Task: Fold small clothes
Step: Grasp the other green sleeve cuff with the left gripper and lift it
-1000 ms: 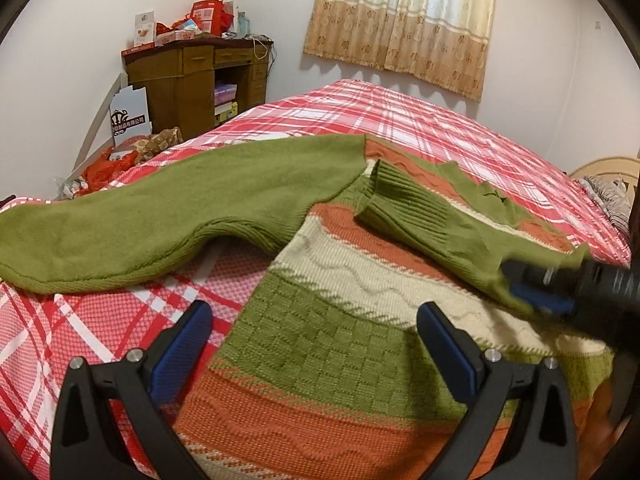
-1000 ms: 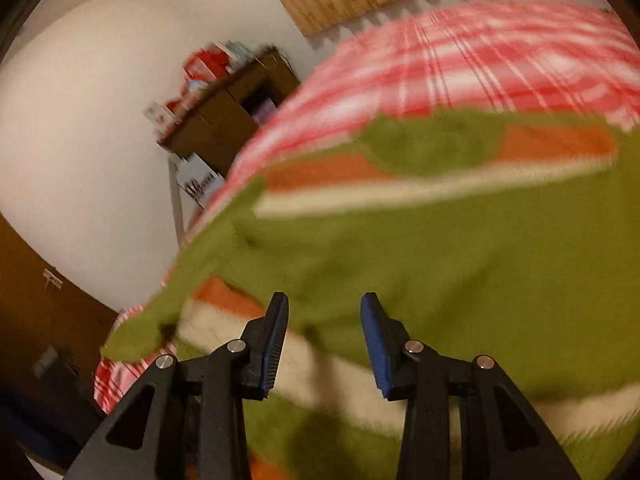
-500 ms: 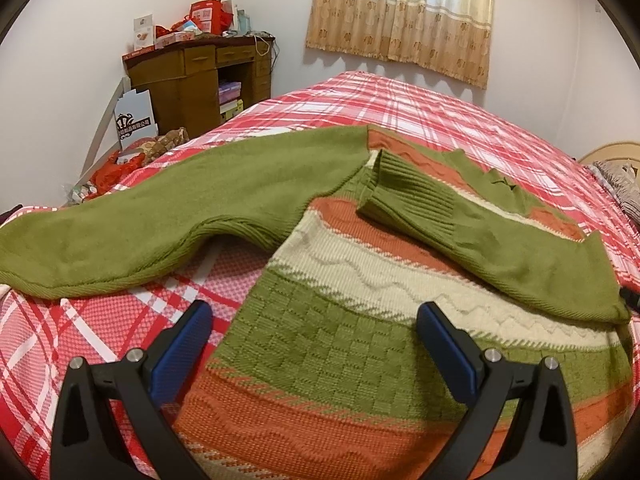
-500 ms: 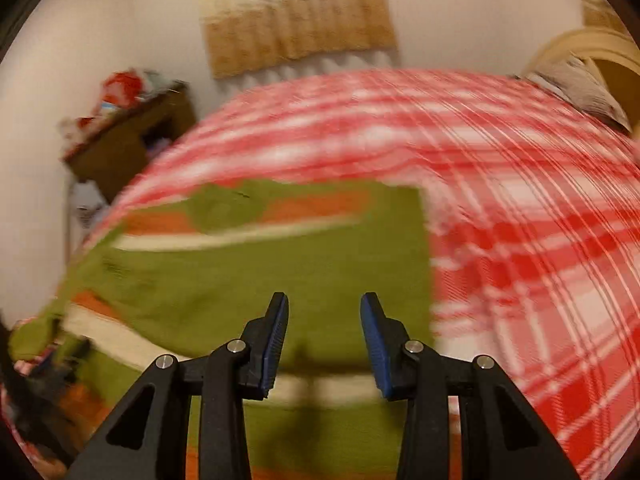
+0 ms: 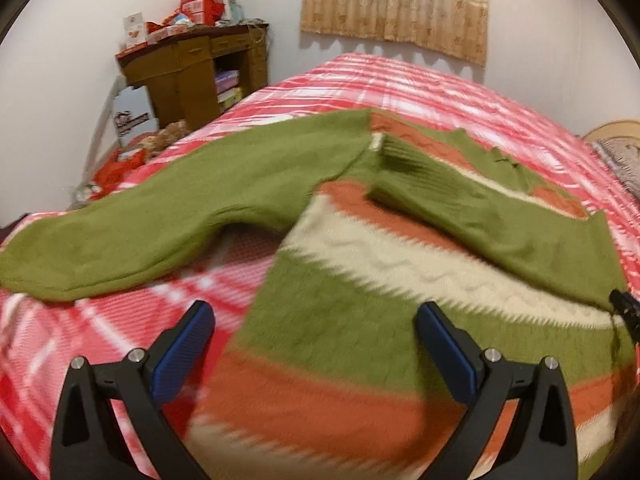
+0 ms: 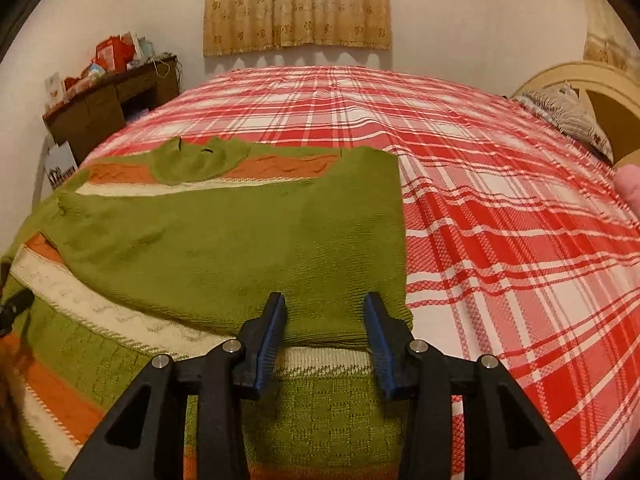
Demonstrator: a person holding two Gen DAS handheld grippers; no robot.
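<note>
Left sleeve (image 5: pixel 132 232) of the sweater (image 5: pixel 360 320) lies unfolded, stretched flat over the plaid bed (image 6: pixel 500 240) toward its left edge, long axis running left-and-slightly-near from the shoulder. Cuff end is the far-left tip, well apart from the body panel.

Left gripper (image 5: pixel 316 344) hovers over the sweater's lower left side, jaws spread wide, nothing held. The sleeve sits to its upper left; this gripper is clearly the nearer one, so the next fold looks like its job: reach left, take the sleeve near the cuff, bring it rightward across the chest.

Middle: striped body lies flat, collar (image 6: pixel 196 160) toward the far edge of the bed.

Right sleeve (image 6: pixel 240 240) is already laid across the chest, cuff pointing left.

Right gripper (image 6: pixel 325 340) hangs just over the folded sleeve's shoulder end near the sweater's right edge, jaws partly parted, empty.
</note>
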